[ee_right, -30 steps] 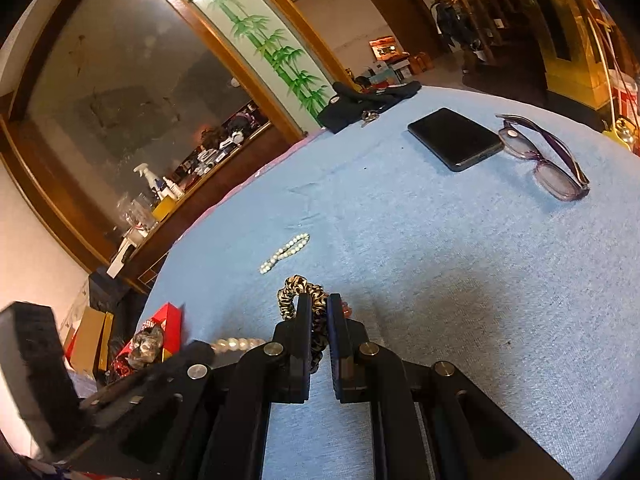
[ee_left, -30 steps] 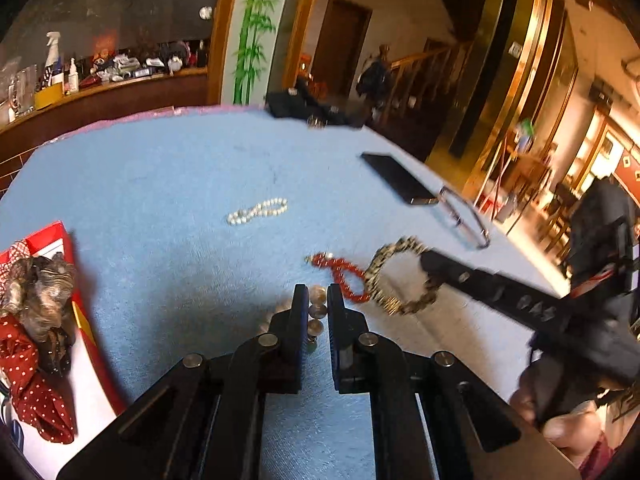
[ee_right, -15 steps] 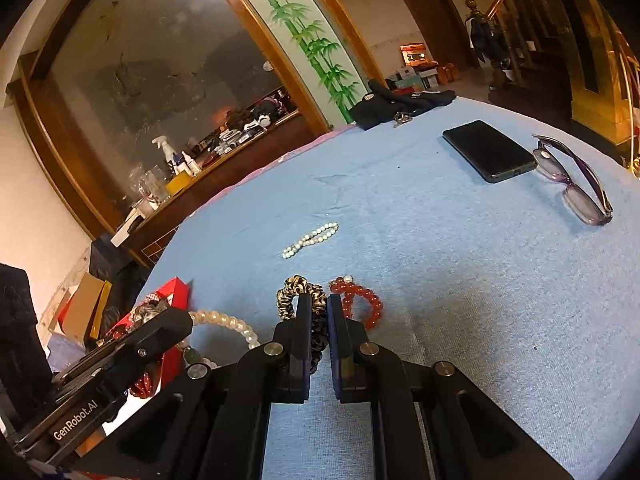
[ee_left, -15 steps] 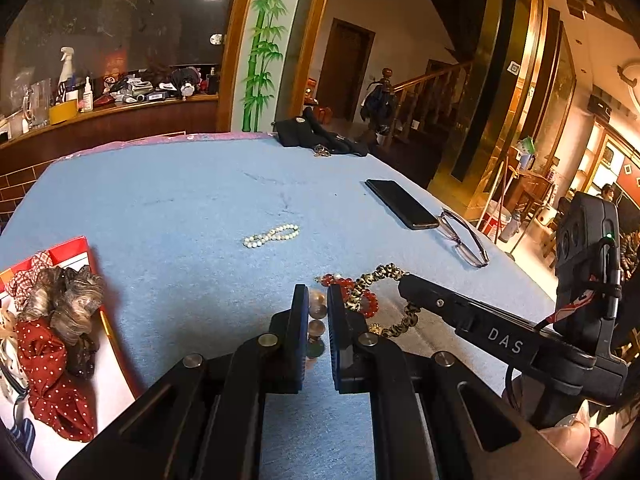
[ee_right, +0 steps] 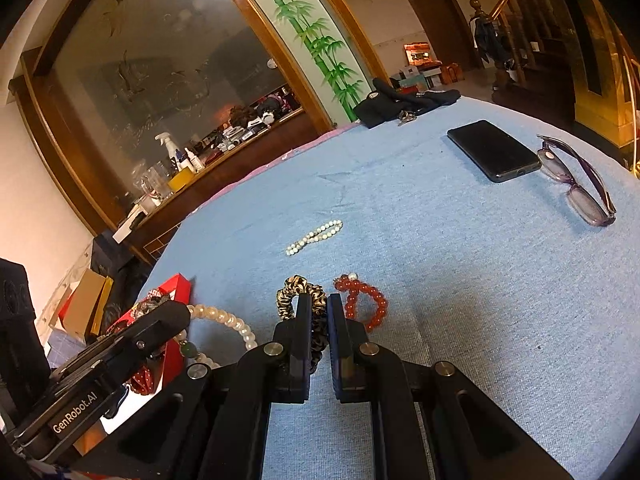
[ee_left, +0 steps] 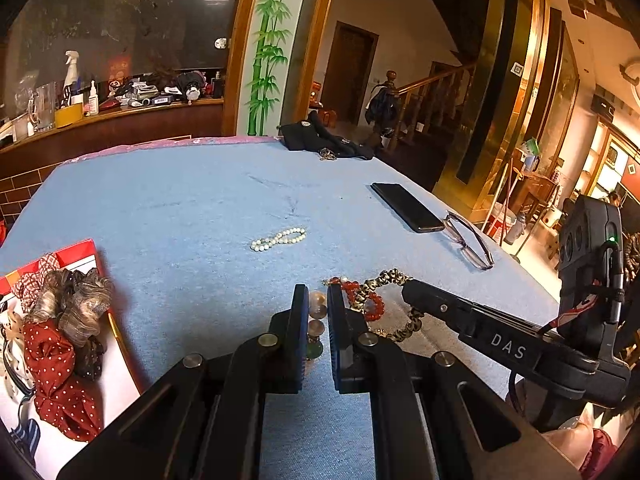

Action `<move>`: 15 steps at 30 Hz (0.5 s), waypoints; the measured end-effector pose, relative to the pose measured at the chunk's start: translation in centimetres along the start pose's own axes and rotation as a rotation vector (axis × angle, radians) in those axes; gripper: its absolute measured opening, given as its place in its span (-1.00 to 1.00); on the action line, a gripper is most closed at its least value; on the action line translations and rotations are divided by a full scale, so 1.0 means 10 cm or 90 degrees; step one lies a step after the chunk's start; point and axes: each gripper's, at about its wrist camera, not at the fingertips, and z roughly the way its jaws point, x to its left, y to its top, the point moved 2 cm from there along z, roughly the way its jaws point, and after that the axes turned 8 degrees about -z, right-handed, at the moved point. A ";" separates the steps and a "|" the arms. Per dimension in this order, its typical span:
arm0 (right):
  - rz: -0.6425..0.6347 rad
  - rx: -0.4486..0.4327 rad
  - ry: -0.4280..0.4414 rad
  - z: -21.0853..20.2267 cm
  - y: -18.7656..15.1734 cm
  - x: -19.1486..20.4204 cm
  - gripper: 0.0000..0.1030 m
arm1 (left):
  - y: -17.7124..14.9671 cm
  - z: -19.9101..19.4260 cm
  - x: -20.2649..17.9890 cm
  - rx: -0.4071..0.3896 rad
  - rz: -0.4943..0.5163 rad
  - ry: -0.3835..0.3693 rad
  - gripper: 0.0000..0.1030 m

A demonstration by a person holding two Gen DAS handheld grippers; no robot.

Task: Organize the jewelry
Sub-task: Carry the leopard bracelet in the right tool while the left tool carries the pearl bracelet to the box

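My left gripper point(ee_left: 318, 296) is shut on a large pearl bracelet point(ee_right: 224, 317) that has one green bead, and the beads show between its fingers. My right gripper point(ee_right: 318, 305) is shut on a leopard-print scrunchie point(ee_right: 295, 289). The scrunchie hangs from its tip just right of the left fingers. A red bead bracelet point(ee_right: 365, 305) lies on the blue tablecloth beside the scrunchie. Farther out lies a small white bead bracelet point(ee_left: 278, 237). In the right wrist view the left gripper point(ee_right: 176, 315) reaches in from the lower left.
A red box point(ee_left: 80, 252) holding several fabric scrunchies sits at the table's left edge. A black phone point(ee_left: 406, 206) and a pair of glasses point(ee_left: 470, 240) lie at the right. Dark cloth with keys point(ee_left: 320, 142) rests at the far edge. A cluttered counter stands behind.
Both grippers kept their hold. The right wrist rolled to level. The left wrist tipped up a little. The scrunchie went from a flat ring to a loop draped over the red bracelet.
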 end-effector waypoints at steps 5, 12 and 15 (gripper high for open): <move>-0.001 -0.002 0.001 0.00 -0.01 0.01 -0.85 | 0.00 -0.01 0.00 -0.002 -0.001 0.001 -0.83; -0.001 -0.003 0.002 0.00 -0.01 0.01 -0.85 | 0.03 -0.02 0.04 -0.006 -0.006 0.005 -0.83; -0.001 -0.004 0.004 0.00 -0.02 0.01 -0.85 | 0.03 -0.03 0.05 -0.008 -0.005 0.007 -0.83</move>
